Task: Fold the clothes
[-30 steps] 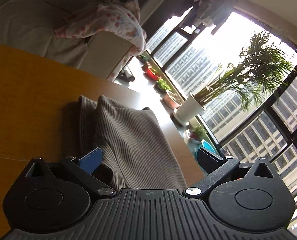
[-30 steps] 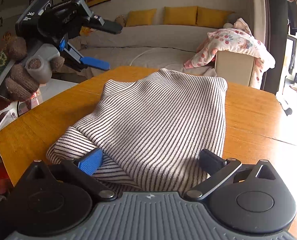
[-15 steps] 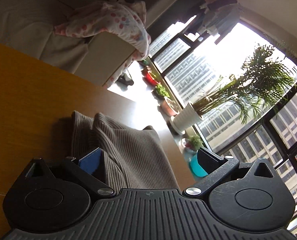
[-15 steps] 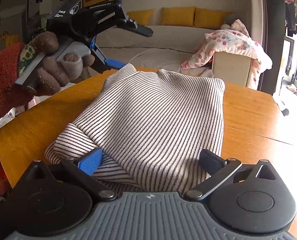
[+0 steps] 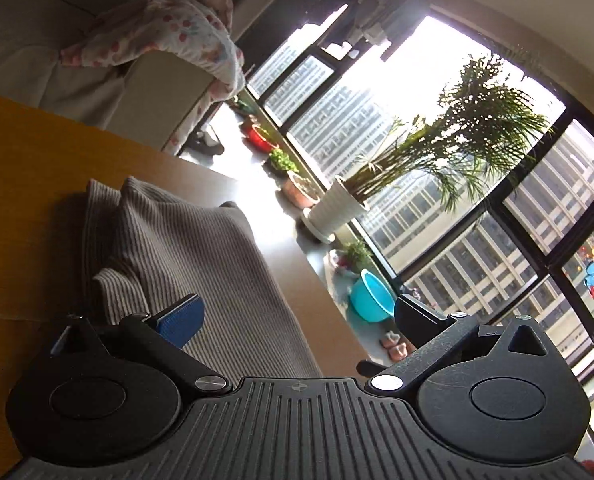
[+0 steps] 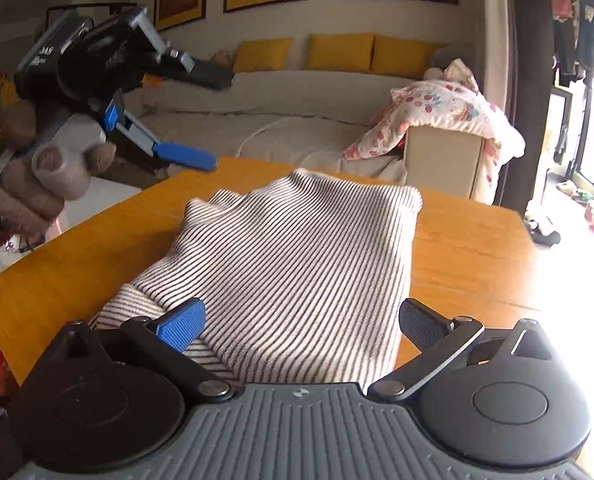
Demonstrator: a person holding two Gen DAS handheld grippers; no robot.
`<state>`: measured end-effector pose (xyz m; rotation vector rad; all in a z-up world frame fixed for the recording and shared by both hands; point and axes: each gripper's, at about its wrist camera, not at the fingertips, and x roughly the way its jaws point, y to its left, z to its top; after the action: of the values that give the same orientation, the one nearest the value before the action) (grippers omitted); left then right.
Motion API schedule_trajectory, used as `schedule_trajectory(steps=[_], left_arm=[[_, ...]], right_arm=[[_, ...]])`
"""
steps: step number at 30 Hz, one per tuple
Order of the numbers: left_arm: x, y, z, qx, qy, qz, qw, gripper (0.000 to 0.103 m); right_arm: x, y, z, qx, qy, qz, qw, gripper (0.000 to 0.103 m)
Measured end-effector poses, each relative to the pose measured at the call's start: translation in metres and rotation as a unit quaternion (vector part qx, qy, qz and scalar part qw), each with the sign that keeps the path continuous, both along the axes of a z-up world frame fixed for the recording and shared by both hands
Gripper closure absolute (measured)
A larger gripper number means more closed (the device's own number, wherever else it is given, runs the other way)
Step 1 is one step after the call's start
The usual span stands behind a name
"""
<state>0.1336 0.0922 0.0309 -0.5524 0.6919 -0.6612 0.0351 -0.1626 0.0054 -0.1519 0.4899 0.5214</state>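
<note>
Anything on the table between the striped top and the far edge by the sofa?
No. In the right wrist view, bare wooden table runs from the striped top to that edge.

Cream sweater (image 6: 297, 256) with thin dark stripes (greyish, perhaps, in shade); orange-brown table (image 6: 465, 256); yellow cushions (image 6: 339, 52).

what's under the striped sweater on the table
The striped sweater lies folded on the orange wooden table; a lower striped layer peeks out beneath. Anything else under it is hidden by the cloth.
</note>
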Motion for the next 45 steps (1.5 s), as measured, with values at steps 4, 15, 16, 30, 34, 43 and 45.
schedule_trajectory(steps=[4, 15, 16, 30, 34, 43, 45], left_arm=[[0.013, -0.008, -0.039, 0.049, 0.051, 0.011, 0.9975, 0.000], [-0.066, 0.001, 0.001, 0.276, -0.071, 0.045, 0.9575, 0.000], [-0.075, -0.002, 0.004, 0.289, -0.084, 0.037, 0.9530, 0.000], [-0.133, -0.046, -0.006, 0.411, -0.174, -0.092, 0.8900, 0.000], [-0.123, -0.064, -0.027, 0.467, -0.188, -0.078, 0.8605, 0.000], [-0.093, -0.048, -0.020, 0.392, -0.124, -0.034, 0.9108, 0.000], [-0.089, -0.045, -0.020, 0.375, -0.109, -0.031, 0.9202, 0.000]], right_arm=[[0.001, -0.006, -0.005, -0.043, 0.014, -0.019, 0.999, 0.000], [-0.053, 0.042, 0.006, -0.177, -0.053, 0.170, 0.968, 0.017], [-0.056, 0.051, 0.004, -0.189, -0.060, 0.188, 0.962, 0.017], [0.035, 0.039, -0.005, 0.020, 0.157, 0.112, 0.981, 0.036], [0.032, 0.041, -0.009, 0.019, 0.149, 0.116, 0.982, 0.036], [-0.010, 0.054, -0.016, -0.144, -0.012, 0.124, 0.982, 0.017], [-0.017, 0.060, -0.028, -0.193, -0.053, 0.118, 0.973, 0.017]])
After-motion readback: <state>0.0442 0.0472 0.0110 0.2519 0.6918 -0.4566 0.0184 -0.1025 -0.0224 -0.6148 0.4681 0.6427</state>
